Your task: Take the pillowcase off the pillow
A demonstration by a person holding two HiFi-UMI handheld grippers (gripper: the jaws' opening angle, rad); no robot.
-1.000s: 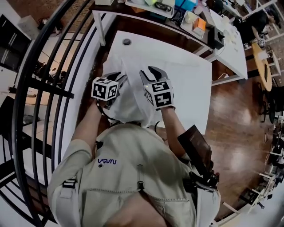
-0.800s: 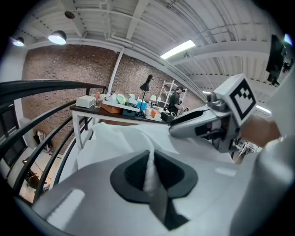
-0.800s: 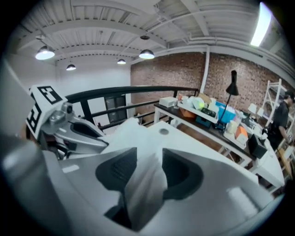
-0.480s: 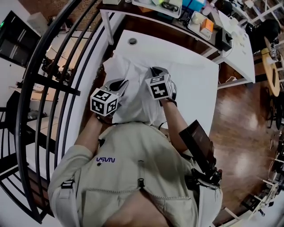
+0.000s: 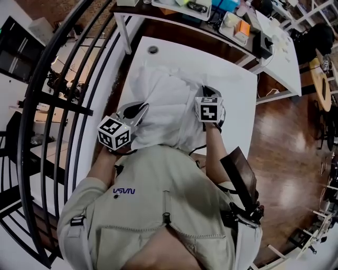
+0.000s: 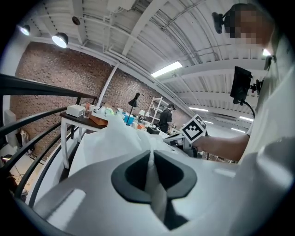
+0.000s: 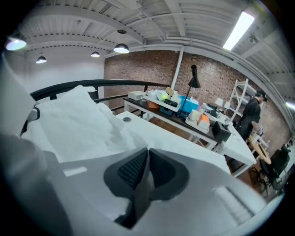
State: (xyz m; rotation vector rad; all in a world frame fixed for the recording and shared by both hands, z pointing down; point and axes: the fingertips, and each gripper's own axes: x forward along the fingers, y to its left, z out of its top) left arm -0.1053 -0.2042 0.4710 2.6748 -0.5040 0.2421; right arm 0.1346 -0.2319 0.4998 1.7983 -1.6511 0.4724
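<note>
- Now the pillowcase [image 5: 163,105] lies as a rumpled white heap on the white bench [image 5: 232,89], toward its left side and close to the person's chest.
- The pillow inside cannot be told apart from its cover in any view.
- The left tool [image 5: 141,108] sits at the near left edge of the heap. In the left gripper view its jaws are pressed together on a white fold of the pillowcase, and the cloth runs down between the dark pads [image 6: 131,173].
- Ahead of those jaws the cloth rises in a soft peak.
- The right tool [image 5: 207,88] is at the right edge of the heap, well apart from the left tool, with the bulk of the cloth between them.
- In the right gripper view its jaws are also closed together, pinching a thin strip of cloth that lies in shadow beside the ribbed pad [image 7: 131,169]. The rest of the pillowcase spreads to the left of the jaws.
- A round grommet [image 5: 152,50] is set in the bench top at the far end, beyond the heap.
- A black railing [image 5: 63,100] curves along the left of the bench, and a second bench [image 5: 211,16] crowded with small items stands behind it.
</note>
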